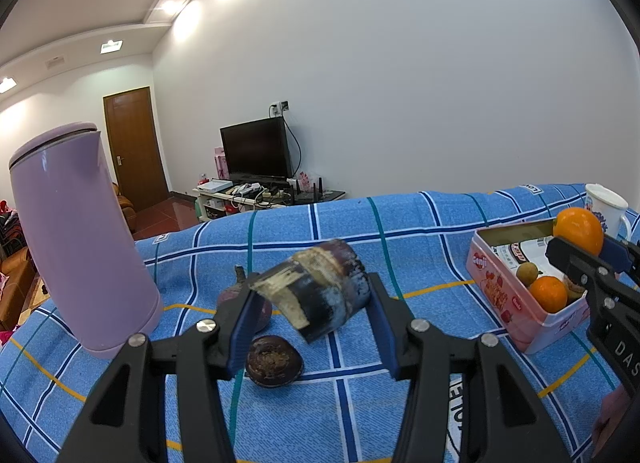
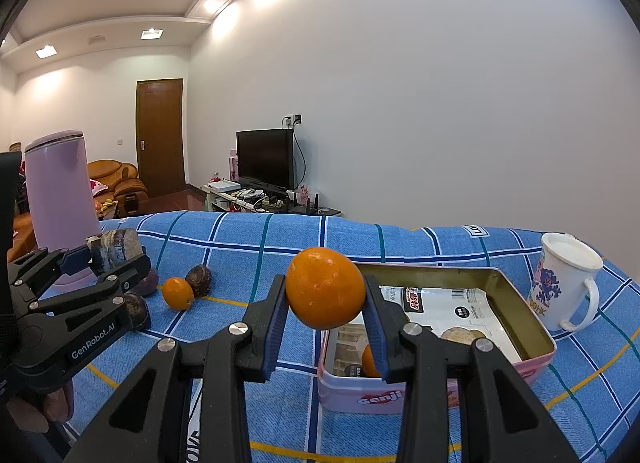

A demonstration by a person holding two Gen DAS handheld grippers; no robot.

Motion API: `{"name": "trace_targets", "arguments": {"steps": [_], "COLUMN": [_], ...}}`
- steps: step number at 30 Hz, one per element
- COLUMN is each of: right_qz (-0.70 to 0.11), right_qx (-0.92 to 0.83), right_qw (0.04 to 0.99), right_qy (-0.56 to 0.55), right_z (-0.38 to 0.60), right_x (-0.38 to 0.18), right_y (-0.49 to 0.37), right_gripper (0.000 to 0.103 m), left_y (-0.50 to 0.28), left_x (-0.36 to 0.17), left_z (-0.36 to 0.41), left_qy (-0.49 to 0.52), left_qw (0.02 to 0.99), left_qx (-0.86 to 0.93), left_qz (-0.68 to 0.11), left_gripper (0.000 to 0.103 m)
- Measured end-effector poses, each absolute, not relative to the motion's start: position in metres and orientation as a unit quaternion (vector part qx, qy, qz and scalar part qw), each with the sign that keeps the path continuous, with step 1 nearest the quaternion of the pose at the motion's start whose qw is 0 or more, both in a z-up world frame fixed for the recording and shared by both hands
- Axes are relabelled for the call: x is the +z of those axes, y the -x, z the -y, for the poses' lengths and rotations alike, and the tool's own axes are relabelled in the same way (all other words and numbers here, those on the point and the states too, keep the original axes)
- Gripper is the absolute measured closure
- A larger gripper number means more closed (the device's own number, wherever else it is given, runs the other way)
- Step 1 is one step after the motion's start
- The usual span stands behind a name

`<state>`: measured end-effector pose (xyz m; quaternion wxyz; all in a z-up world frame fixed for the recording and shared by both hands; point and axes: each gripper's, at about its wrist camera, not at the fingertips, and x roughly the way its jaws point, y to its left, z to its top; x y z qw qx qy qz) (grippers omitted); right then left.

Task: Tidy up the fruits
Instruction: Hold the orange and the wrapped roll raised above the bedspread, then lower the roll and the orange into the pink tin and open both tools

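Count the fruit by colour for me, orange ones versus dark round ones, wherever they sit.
Orange: 3, held orange in right hand-held gripper, small orange on cloth, tin orange.
Dark round: 3, brown fruit, dark fruit, purple fruit, all on cloth.
Total: 6

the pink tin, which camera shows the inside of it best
The right wrist view: it looks down into the pink tin, showing packets on its floor, and an orange held above by the right gripper. The left wrist view shows mainly its side wall, plus fruit at one end.
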<state>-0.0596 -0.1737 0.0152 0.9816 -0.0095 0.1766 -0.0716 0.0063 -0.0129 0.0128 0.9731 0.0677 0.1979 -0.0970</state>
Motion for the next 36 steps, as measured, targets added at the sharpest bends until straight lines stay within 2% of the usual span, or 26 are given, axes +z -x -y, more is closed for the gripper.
{"name": "trace_targets", "arguments": {"steps": [21, 36], "right_qz": [-0.179, -0.185], "right_qx": [-0.09, -0.144], "right_qw": [0.98, 0.972], "right_qy": [0.008, -0.01], "right_z": [0.191, 0.259], "right_x": [0.015, 0.019], "right_y": [0.066, 0.08], "right_gripper": [0.065, 0.065], "left_y": [-0.005, 0.009], "left_x": [0.012, 0.025], "left_z": [0.018, 0.078], "left_qy": [-0.05, -0.059], "left_qw": [0.97, 0.964], "left_qx": [-0.111, -0.152], "left_qz": [-0.211, -0.211], "left_gripper": [0.05, 0.05]}}
